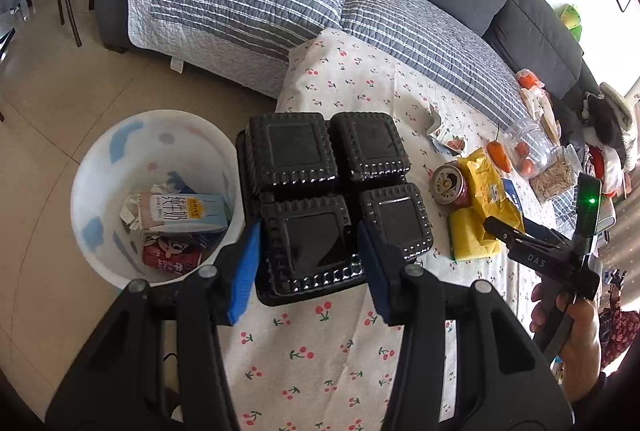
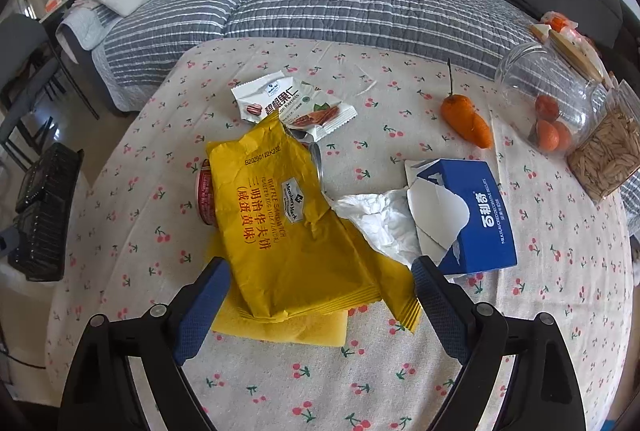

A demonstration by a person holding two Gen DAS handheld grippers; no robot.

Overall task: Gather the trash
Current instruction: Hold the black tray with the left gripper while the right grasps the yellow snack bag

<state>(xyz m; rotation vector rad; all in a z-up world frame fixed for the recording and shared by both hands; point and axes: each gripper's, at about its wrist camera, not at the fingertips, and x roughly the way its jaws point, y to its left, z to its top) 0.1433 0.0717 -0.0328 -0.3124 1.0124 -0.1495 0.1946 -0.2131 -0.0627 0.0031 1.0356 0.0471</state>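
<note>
A black four-cell plastic tray (image 1: 332, 199) lies upside down at the table's left edge, beside the white bin (image 1: 100, 167). My left gripper (image 1: 310, 271) is open, its blue pads either side of the tray's near cell. My right gripper (image 2: 320, 305) is open around the near end of a yellow wafer wrapper (image 2: 280, 227), which lies over a red can (image 2: 204, 191). A white nut wrapper (image 2: 292, 103), crumpled tissue (image 2: 380, 219) and a torn blue box (image 2: 468, 215) lie nearby. The black tray also shows in the right wrist view (image 2: 44, 207).
The bin holds a milk carton (image 1: 184, 215), a red can (image 1: 168, 259) and crumpled paper. On the cherry-print tablecloth (image 2: 360, 383) are an orange vegetable (image 2: 466, 121), a clear jar on its side (image 2: 548, 99) and a seed container (image 2: 608, 155). A grey sofa (image 2: 360, 7) stands behind.
</note>
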